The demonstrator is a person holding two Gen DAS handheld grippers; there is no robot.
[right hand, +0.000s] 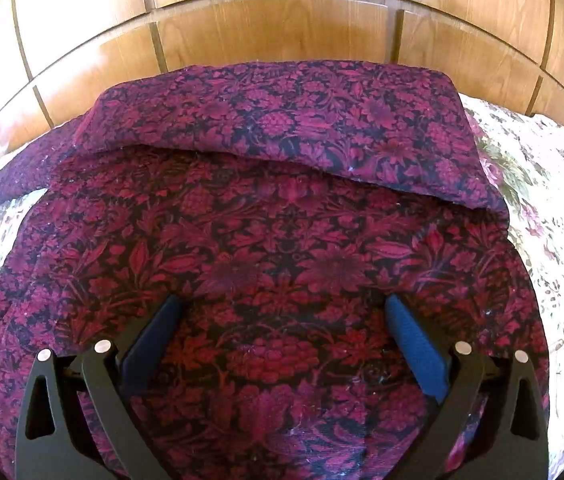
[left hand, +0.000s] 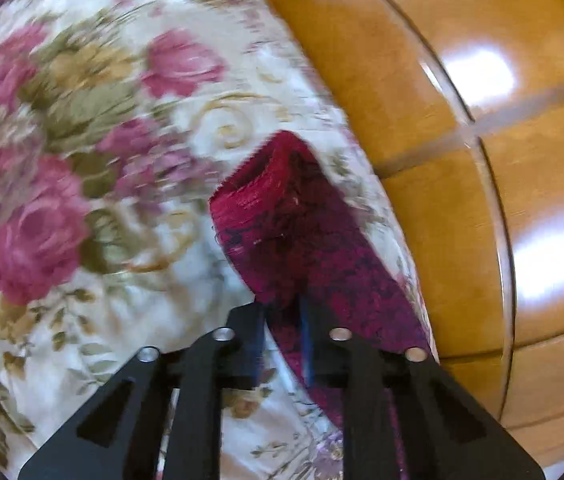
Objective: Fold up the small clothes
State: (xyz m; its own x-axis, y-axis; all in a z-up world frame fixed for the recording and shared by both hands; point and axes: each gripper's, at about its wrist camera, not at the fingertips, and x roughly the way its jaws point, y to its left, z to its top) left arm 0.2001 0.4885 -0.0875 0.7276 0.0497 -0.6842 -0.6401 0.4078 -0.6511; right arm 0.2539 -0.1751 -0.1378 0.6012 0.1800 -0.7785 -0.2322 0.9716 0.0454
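Observation:
A dark red garment with a black floral pattern [right hand: 273, 248] lies spread on the flowered bedspread [right hand: 554, 208]. Its far part is folded over toward me as a flap [right hand: 282, 120]. My right gripper [right hand: 282, 304] hovers just above the garment's near half, open and empty, blue pads wide apart. My left gripper [left hand: 282, 312] is shut on a sleeve or edge of the same garment [left hand: 294, 216], which sticks out ahead of the fingers above the bedspread [left hand: 81, 160]. The left view is blurred.
A glossy wooden headboard [right hand: 273, 28] runs along the far side of the bed, close behind the garment; it also shows at the right of the left wrist view [left hand: 482, 120]. Bedspread shows to the garment's right and left.

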